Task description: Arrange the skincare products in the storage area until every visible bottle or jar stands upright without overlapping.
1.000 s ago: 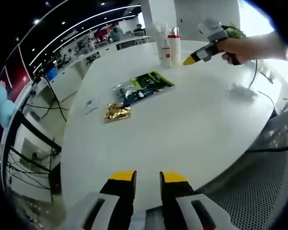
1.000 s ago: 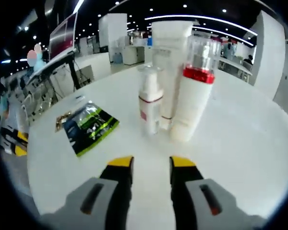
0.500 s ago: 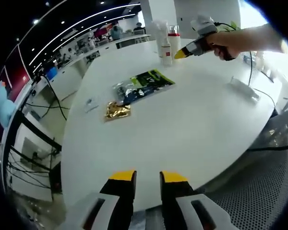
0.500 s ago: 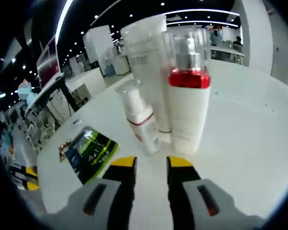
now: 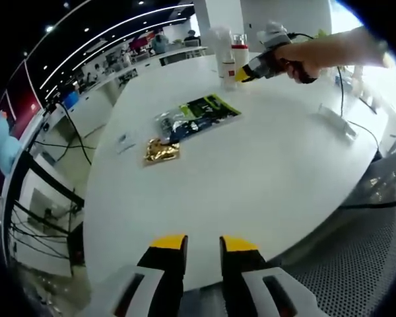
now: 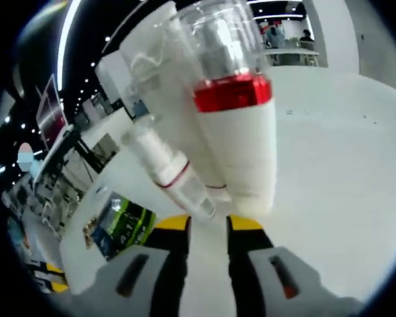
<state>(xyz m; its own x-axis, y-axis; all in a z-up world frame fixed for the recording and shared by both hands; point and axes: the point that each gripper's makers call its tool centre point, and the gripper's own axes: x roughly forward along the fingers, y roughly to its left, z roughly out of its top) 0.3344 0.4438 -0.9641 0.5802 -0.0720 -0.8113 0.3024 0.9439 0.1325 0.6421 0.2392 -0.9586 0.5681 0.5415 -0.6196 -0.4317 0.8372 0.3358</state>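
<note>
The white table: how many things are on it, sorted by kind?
Bottles and tubes, standing: 3 — red-banded bottle, small pump bottle, tall white tube.
Flat packets: 3 — green-black packet, gold packet, small clear packet.
Total: 6.

Left tool [image 5: 202, 244] grey with black jaws, yellow tips, right tool [image 6: 206, 224] likewise, black cable

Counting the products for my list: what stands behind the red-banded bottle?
Behind the red-banded bottle stands a tall white tube, upright. The bottle and the small pump bottle cover its base, and anything further back.
</note>
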